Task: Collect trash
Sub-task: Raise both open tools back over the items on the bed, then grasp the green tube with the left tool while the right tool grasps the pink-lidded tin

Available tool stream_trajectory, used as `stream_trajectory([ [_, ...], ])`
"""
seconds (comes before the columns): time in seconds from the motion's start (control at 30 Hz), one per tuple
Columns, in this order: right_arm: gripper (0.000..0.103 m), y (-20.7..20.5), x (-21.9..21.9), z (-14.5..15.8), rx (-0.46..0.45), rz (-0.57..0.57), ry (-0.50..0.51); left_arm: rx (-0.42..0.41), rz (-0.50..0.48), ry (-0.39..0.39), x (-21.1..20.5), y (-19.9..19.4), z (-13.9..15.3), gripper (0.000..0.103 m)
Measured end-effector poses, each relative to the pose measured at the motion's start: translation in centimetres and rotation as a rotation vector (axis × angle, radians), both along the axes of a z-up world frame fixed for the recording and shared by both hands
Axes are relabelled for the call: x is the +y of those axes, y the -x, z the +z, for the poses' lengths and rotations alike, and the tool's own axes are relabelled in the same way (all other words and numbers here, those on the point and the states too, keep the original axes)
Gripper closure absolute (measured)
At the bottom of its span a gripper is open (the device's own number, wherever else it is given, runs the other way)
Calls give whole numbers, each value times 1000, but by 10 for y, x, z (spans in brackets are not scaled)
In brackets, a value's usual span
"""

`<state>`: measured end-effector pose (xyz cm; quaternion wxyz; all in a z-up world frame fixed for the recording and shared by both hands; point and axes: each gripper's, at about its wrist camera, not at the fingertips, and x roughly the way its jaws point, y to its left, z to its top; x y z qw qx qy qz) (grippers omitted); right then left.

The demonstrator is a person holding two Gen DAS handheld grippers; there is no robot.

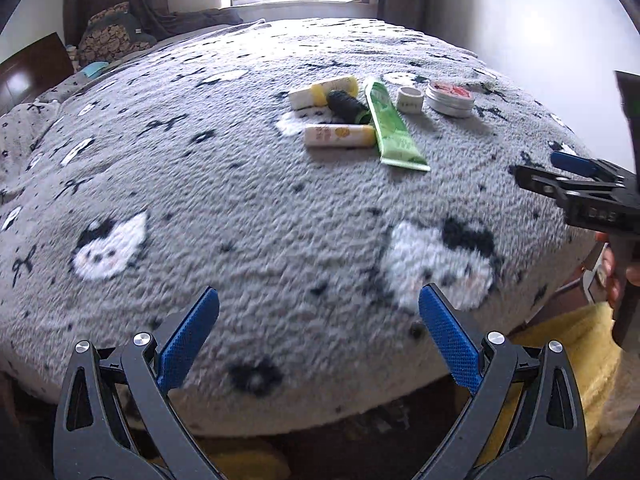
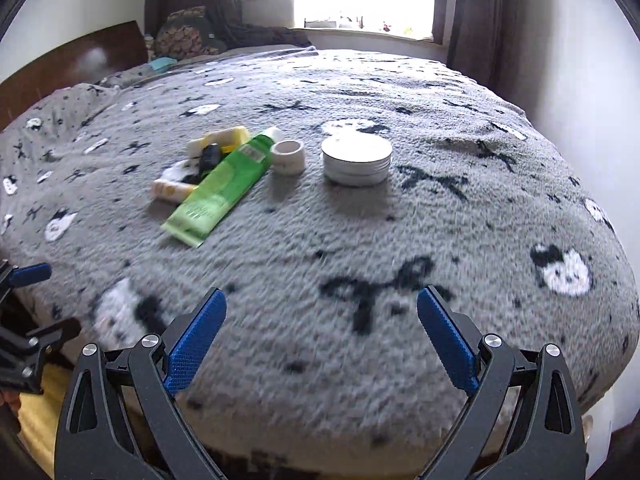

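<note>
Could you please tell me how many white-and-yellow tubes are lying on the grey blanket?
2. One white-and-yellow tube lies at the far side of the pile, behind the black cylinder. The other lies nearer, its end against the green tube. More could be hidden beneath.

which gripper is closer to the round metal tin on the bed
Right. The right gripper faces the round metal tin almost straight ahead; the left gripper sits further off to the tin's left. Both jaws open.
</note>
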<state>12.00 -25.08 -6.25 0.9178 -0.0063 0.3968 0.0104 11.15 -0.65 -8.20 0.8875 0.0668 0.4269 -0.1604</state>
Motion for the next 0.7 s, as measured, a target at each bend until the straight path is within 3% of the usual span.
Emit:
stream_trajectory([
  [0.13, 7, -39, -13, -5, 7, -67, 24, 9, -16, 4, -17, -22, -1, 8],
  [0.23, 7, -70, -24, -11, 26, -104, -25, 30, -38, -2, -33, -38, -5, 8],
  [0.5, 7, -124, -29, -24, 74, -135, -24, 100, -105, 54, -72, -79, -11, 9],
  [0.57, 7, -132, -29, -24, 78, -132, -16, 108, -112, 70, -79, -88, -12, 17],
  [0.7, 7, -150, -30, -24, 94, -129, -4, 116, -106, 85, -96, -110, -15, 23],
])
